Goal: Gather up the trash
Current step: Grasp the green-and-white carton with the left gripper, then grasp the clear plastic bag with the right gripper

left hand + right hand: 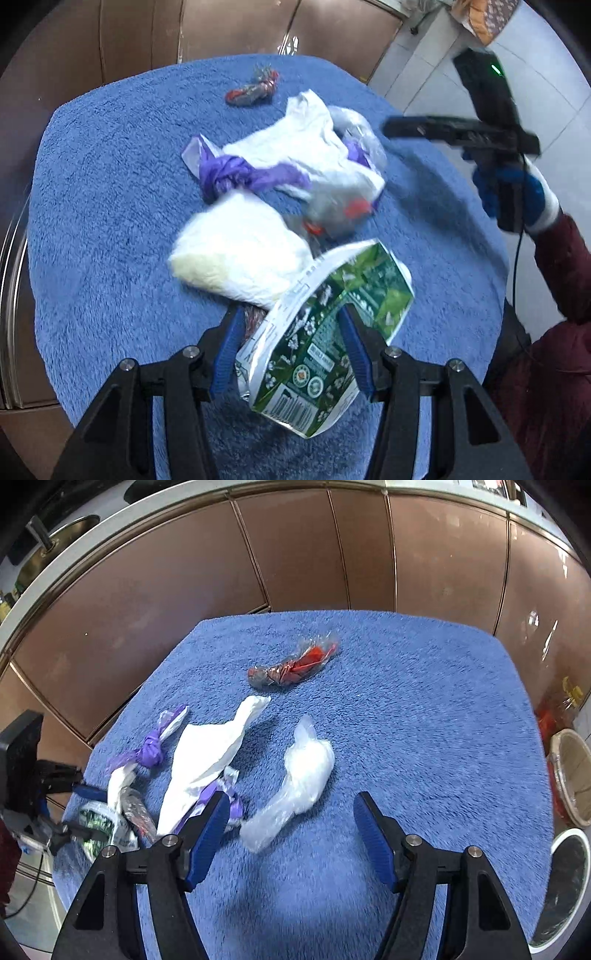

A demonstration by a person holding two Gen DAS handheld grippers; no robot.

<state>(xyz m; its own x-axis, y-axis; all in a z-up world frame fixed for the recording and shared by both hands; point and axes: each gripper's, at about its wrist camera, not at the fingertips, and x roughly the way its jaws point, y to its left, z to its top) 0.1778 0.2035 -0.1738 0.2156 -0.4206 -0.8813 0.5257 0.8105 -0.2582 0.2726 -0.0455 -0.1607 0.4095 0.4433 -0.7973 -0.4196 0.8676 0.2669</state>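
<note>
Green wrapper [325, 343] sits clenched in the left gripper [291, 343] beside the white bag [240, 254]; right gripper [291, 823] hangs released above the blue towel [424, 709].

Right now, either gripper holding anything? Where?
Left gripper holds the green-and-white wrapper, fingers across its crumpled middle. Right gripper is open, empty.

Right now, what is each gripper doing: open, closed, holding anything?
Left gripper: closed on the green carton.
Right gripper: open, holding nothing, above the blue towel.
</note>
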